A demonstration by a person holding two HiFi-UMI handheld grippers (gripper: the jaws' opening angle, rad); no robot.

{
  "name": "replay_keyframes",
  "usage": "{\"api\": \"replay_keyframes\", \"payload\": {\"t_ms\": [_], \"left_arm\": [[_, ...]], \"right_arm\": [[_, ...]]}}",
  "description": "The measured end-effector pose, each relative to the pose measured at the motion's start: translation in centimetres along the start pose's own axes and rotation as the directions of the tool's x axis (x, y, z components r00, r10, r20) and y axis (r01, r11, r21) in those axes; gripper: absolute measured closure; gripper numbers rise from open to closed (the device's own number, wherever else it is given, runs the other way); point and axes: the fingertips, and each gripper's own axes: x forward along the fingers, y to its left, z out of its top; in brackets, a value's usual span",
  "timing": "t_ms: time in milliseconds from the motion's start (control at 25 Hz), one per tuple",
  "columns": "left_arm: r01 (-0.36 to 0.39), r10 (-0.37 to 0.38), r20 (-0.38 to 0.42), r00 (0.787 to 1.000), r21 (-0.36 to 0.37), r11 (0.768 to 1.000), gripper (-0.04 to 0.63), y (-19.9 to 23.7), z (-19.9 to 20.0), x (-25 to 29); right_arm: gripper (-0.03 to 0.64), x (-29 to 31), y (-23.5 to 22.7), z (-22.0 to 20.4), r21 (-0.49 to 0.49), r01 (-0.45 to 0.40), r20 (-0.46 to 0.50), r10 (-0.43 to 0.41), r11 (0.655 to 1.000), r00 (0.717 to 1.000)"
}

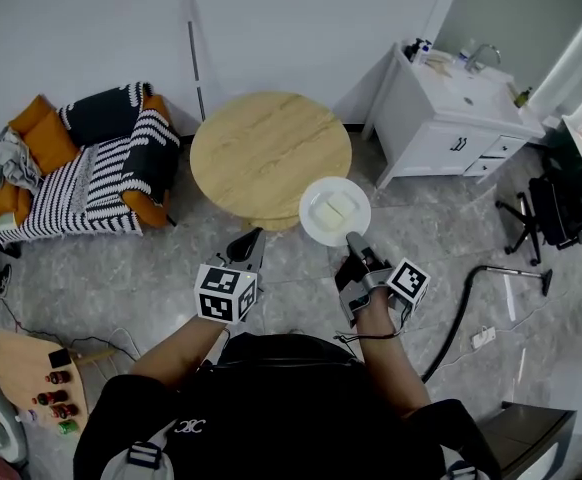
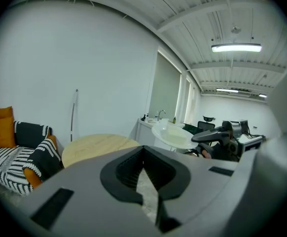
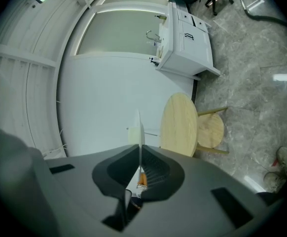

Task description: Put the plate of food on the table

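A white plate [image 1: 334,211] with pale yellow food [image 1: 332,207] hangs level in the air just past the near right rim of the round wooden table [image 1: 269,153]. My right gripper [image 1: 352,240] is shut on the plate's near edge. In the right gripper view the plate [image 3: 139,127] shows edge-on as a thin white line between the jaws of that gripper [image 3: 139,164], with the table [image 3: 179,125] beyond. My left gripper [image 1: 248,241] is shut and holds nothing, low in front of the table. The left gripper view shows its own gripper [image 2: 143,179], the table [image 2: 96,146] and the plate [image 2: 175,135].
A striped sofa with orange cushions [image 1: 81,168] stands left of the table. A white sink cabinet [image 1: 451,118] is at the back right, an office chair [image 1: 561,203] further right. A black hose [image 1: 461,308] lies on the floor at right. A thin pole [image 1: 196,48] leans on the wall.
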Motion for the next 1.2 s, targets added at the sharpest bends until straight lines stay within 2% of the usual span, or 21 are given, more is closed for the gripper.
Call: {"api": "replay_keyframes", "payload": {"t_ms": [400, 600, 920, 1200], "left_arm": [[-0.043, 0.043, 0.014, 0.999, -0.009, 0.999, 0.589, -1.8, -0.6, 0.9], [-0.058, 0.058, 0.011, 0.998, -0.025, 0.998, 0.589, -2.4, -1.1, 1.3], [-0.052, 0.052, -0.019, 0.998, -0.022, 0.998, 0.589, -2.3, -2.2, 2.0], [-0.046, 0.046, -0.012, 0.999, -0.019, 0.999, 0.589, -1.5, -1.2, 4.1]], "right_arm": [[0.594, -0.5, -0.5, 1.4, -0.014, -0.022, -0.057, 0.021, 1.0, 0.998], [0.594, -1.1, -1.3, 2.2, -0.024, -0.007, -0.07, 0.006, 1.0, 0.998], [0.594, -1.1, -2.6, 2.2, -0.003, 0.002, -0.078, -0.002, 1.0, 0.997], [0.594, 0.5, -2.4, 3.7, 0.001, -0.013, -0.07, 0.013, 1.0, 0.997]]}}
